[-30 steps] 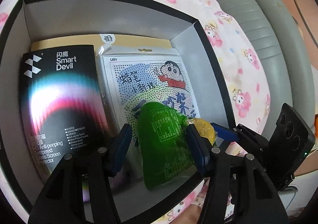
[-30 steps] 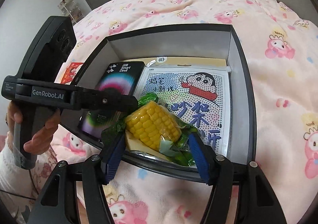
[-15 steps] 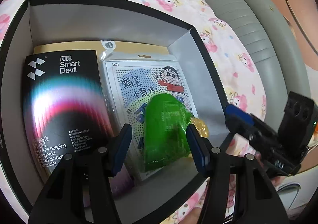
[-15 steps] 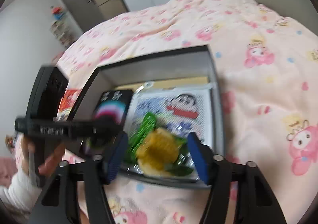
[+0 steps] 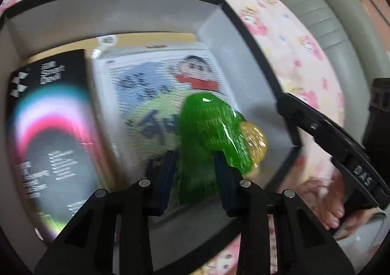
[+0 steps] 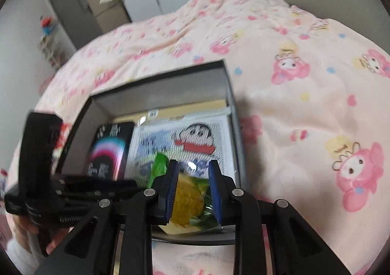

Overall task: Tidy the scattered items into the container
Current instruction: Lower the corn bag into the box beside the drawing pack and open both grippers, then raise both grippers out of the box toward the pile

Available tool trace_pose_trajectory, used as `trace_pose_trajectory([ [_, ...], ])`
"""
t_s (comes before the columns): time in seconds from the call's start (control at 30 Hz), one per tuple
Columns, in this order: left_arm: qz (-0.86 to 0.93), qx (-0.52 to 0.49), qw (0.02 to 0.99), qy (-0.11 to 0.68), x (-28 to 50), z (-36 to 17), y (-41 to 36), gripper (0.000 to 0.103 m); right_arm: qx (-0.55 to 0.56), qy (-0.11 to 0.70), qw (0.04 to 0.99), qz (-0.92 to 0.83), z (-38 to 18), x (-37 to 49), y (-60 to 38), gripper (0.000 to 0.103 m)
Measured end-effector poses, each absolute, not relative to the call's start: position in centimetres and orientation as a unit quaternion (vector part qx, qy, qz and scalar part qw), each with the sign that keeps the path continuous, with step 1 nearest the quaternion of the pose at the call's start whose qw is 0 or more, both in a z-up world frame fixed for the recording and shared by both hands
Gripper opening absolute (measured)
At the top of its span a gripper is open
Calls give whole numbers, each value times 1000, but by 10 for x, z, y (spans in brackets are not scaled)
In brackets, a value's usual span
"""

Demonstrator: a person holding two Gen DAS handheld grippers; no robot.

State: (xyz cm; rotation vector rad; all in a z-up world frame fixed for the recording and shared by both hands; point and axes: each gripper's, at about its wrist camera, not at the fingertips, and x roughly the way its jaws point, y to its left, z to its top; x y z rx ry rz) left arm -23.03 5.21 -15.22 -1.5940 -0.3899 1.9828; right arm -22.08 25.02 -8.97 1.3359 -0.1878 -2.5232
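A black box with grey walls (image 5: 219, 31) lies on the bed and also shows in the right wrist view (image 6: 170, 89). In it lie a black Smart Devil package (image 5: 48, 123), a cartoon bead kit (image 5: 158, 84) and a green-wrapped corn pack (image 5: 214, 123). The corn pack (image 6: 187, 199) rests at the box's near edge. My left gripper (image 5: 195, 162) hovers over the pack's green end, jaws narrowed but apart from it. My right gripper (image 6: 192, 177) is pulled back above the box's near edge, jaws narrowed with a gap, corn behind them.
Pink cartoon-print bedding (image 6: 304, 79) surrounds the box. A grey padded headboard (image 5: 341, 26) runs along the far right. A red packet (image 6: 61, 138) lies left of the box. Cabinets and a door (image 6: 80, 6) stand beyond the bed.
The corn pack was let go in the box. My right gripper pulled back and up, and its jaws narrowed. My left gripper moved closer over the pack and its jaws narrowed too.
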Motion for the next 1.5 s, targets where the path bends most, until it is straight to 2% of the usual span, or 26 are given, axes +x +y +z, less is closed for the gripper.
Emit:
trace_pose_trajectory([
  [0.23, 755, -570, 277, -166, -228, -142, 36, 32, 485, -33, 153, -861, -97, -214, 236, 22],
  [0.43, 744, -601, 257, -137, -227, -154, 64, 32, 514, 14, 150, -844, -112, -215, 221, 22],
  [0.73, 740, -596, 268, -163, -232, -154, 64, 35, 513, -3, 137, -847, -113, -218, 229, 22],
  [1.07, 812, -524, 230, -119, -194, -95, 44, 38, 451, -8, 127, -883, -71, -185, 218, 24],
  [1.17, 829, -499, 219, -124, -176, -78, 36, 41, 443, -17, 137, -886, -61, -171, 212, 25],
  [1.23, 839, -485, 212, -125, -164, -67, 33, 43, 440, -22, 145, -886, -55, -160, 207, 30],
  [1.5, 864, -454, 188, -106, -115, -31, 16, 46, 431, -34, 163, -887, -37, -118, 185, 30],
])
